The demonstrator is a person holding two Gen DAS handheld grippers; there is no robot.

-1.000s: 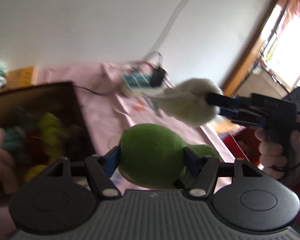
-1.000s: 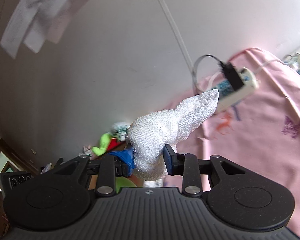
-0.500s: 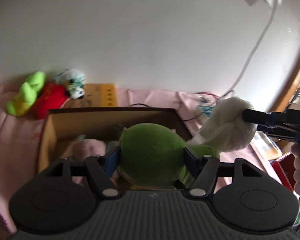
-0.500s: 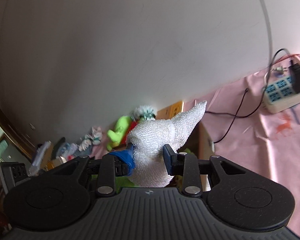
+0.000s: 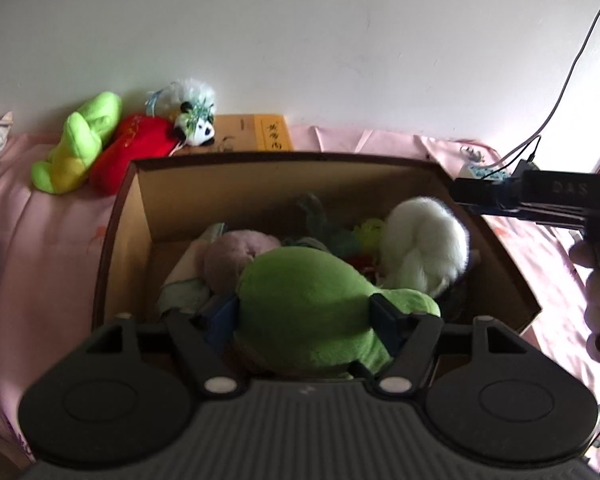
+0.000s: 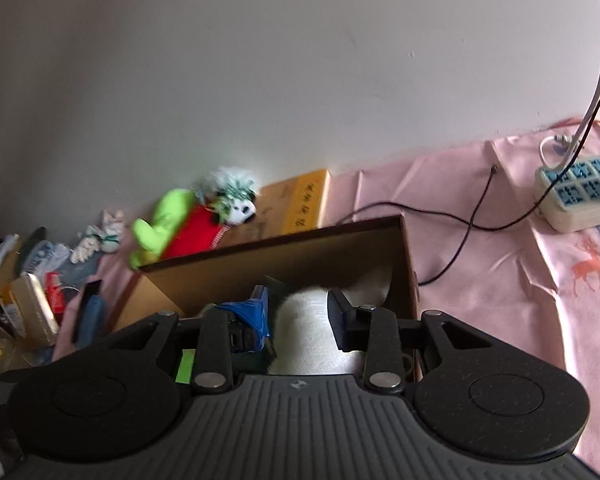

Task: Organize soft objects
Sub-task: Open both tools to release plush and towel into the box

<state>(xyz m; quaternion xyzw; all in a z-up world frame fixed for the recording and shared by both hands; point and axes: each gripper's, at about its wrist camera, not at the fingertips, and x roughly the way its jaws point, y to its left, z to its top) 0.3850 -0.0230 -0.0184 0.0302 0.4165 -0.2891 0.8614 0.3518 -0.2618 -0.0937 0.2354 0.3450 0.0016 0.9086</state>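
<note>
Between the left gripper (image 5: pixel 306 314) fingers sat the green plush (image 5: pixel 312 304), clamped on both flanks, low over the near half of the cardboard box (image 5: pixel 124 216). Right gripper (image 6: pixel 300 316) was parted: in the left wrist view the white plush (image 5: pixel 422 246) lay in the box's right side, clear of its fingers; the right wrist view showed white between the pads, contact unclear. I judged the step in hand as the drop-off for both toys.

To do it well: lower the green plush until it bears on the pink plush (image 5: pixel 236 252) and the others beneath, then open wide and lift straight up so the pile doesn't snag a pad. Right gripper should back out vertically, clear of the box wall. The box looked fairly full, so the green one could roll toward the near rim.

Outside, on the pink cloth (image 5: pixel 40 240), a lime plush (image 5: pixel 80 144), red plush (image 5: pixel 136 152) and panda plush (image 5: pixel 192 116) waited by the wall. Power strip (image 6: pixel 580 196) lay right of the box.
</note>
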